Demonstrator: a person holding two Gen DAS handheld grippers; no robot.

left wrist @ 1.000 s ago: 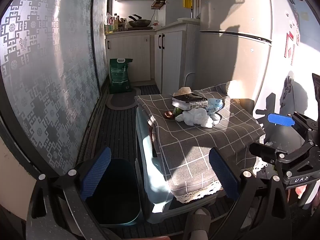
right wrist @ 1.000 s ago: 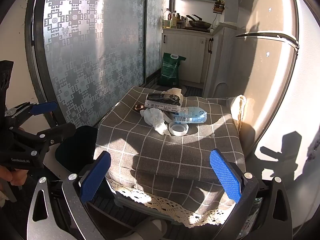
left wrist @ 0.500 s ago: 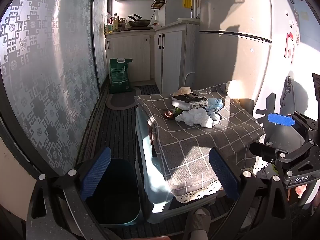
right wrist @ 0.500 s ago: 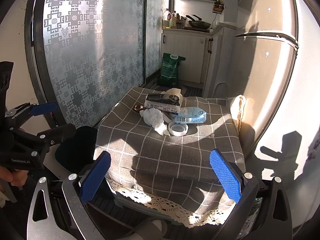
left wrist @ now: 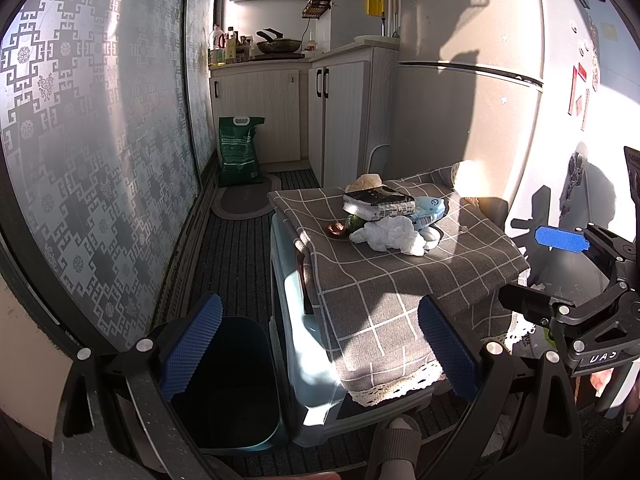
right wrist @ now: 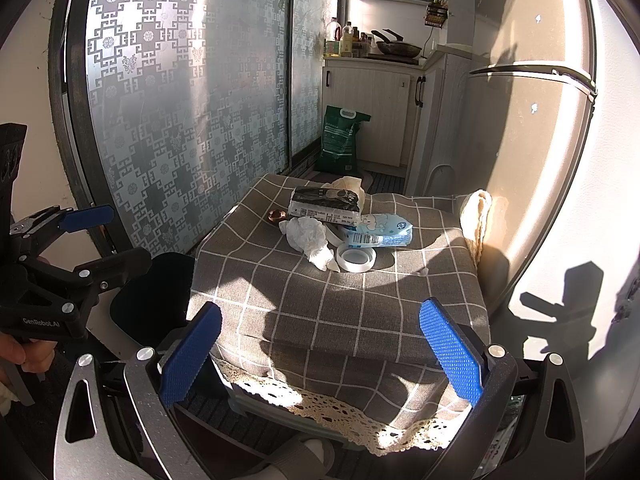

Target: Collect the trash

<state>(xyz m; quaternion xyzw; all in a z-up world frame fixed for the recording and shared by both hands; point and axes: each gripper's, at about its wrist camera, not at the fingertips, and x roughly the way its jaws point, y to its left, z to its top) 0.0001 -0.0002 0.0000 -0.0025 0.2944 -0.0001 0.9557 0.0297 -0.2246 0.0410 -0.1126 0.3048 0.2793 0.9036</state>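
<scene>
A: Jaws? Trash location?
B: Left gripper point(left wrist: 316, 344) and right gripper point(right wrist: 318, 350) both wide, empty. Trash pile point(right wrist: 320, 236) frame centre on checked cloth point(right wrist: 360, 300); lower items overlapped, unreadable. Bin point(left wrist: 228, 384) lower left, partly hidden.

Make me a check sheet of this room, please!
Surface: checked cloth over a low table, sunlit.
Job's things: crumpled tissue, dark packet, blue wipes pack, tape roll heaped mid-cloth; bin on the floor to the table's left.
Clutter: small brown thing, too small to name.
Grippers: left gripper and right gripper, jaws open, holding nothing, short of the heap.
Cables: nothing seen.
Surroundings: fridge, green sack, cabinets.
</scene>
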